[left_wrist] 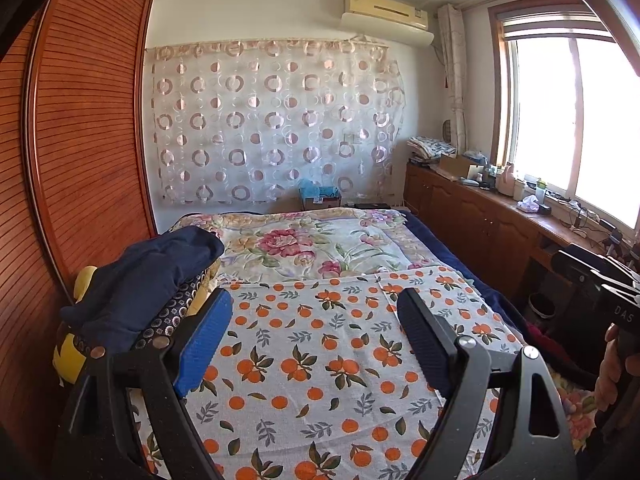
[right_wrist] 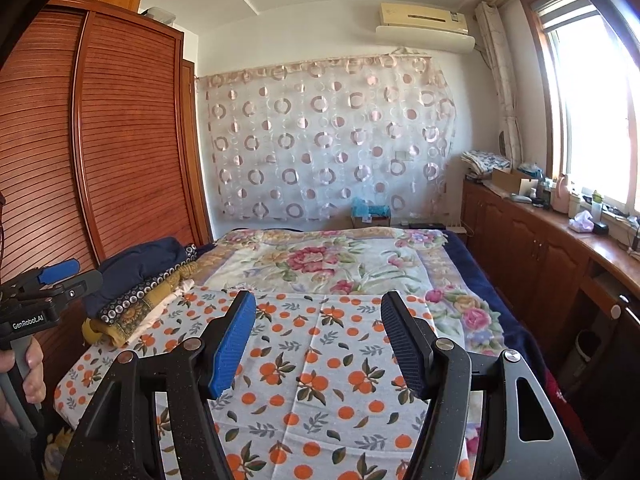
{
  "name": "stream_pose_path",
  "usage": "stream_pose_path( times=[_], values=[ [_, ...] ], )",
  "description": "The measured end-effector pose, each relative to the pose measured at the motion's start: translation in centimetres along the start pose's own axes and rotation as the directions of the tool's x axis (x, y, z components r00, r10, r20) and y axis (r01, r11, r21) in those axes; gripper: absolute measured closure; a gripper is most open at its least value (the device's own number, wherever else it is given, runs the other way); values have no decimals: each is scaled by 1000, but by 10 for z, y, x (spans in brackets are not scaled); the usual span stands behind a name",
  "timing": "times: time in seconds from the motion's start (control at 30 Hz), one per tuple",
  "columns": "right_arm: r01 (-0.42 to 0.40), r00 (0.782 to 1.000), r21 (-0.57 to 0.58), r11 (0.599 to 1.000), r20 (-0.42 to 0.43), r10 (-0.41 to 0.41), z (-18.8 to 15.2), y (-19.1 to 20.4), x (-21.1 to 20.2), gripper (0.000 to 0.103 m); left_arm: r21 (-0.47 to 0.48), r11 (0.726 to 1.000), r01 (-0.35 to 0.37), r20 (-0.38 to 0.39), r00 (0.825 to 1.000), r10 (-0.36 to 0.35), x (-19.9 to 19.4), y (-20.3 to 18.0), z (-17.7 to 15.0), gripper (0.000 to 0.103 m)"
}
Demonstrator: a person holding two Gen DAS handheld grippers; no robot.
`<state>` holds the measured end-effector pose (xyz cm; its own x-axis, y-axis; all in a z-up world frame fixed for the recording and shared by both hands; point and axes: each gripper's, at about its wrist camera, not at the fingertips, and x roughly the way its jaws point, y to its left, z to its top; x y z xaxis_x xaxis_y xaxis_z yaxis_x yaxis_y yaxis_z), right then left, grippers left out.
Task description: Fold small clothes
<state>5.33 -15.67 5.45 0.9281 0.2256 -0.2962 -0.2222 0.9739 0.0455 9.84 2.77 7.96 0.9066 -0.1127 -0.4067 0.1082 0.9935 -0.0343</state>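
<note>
Left wrist view: left tongs (left_wrist: 316,320) gape wide, empty, above the orange-print cloth (left_wrist: 320,360) on the bed (left_wrist: 320,240); folded clothes pile (left_wrist: 140,292) at left.

Right wrist view: right tongs (right_wrist: 318,328) likewise spread, empty; pile (right_wrist: 140,284) far left.

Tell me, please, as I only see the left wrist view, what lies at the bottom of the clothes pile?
Observer: Under the navy, dotted and mustard layers of the clothes pile, a cream garment sits lowest, spilling onto the orange-print cloth.
Operator: Thank you. Can you see my left hand-held gripper from outside?
Observer: Yes, it shows at the left edge of the right wrist view, and its body is labelled GenRobot.AI.
</note>
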Motion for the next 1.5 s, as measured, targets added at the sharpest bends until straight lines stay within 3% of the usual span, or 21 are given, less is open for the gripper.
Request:
stream_pose_path(
  times=[1.5],
  values=[
    [-15, 1000, -5, 1000, -5, 15, 3, -27, 5, 36, 16, 1000, 11, 17, 1000, -12, -12, -18, 4, 18]
  ],
)
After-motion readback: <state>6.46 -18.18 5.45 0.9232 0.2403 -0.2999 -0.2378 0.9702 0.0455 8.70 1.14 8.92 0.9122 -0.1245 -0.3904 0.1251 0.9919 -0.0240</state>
